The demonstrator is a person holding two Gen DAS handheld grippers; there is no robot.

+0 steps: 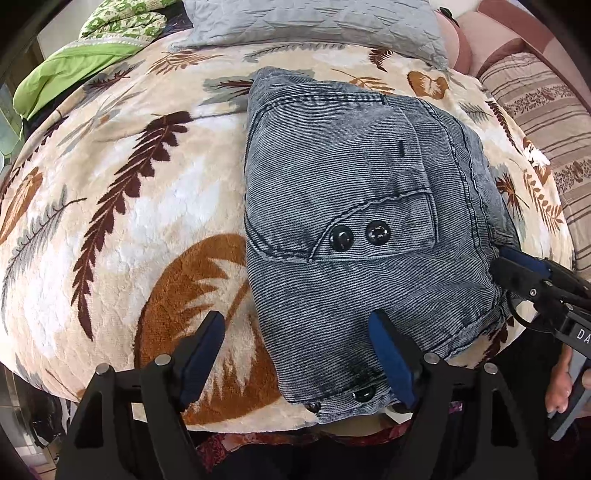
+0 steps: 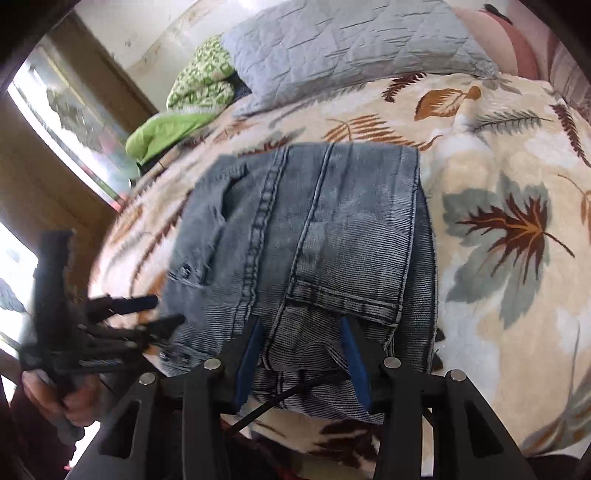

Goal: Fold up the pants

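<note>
Blanket (image 1: 122,206) is covering the bed. Pants (image 1: 351,206) are lying folded on the blanket's middle, pillow (image 1: 314,22) beyond them. Left gripper (image 1: 299,332) is hanging released over the pants' near edge. Right gripper (image 2: 301,332) is straddling a fold; whether clenched, cannot tell.

Open leaf-print blanket (image 1: 122,192) fills the frame's left half, clear for a gripper; folded gray jeans (image 1: 351,192) occupy the center, a gray quilted pillow (image 1: 314,26) and green bedding (image 1: 74,74) block the top edge.
</note>
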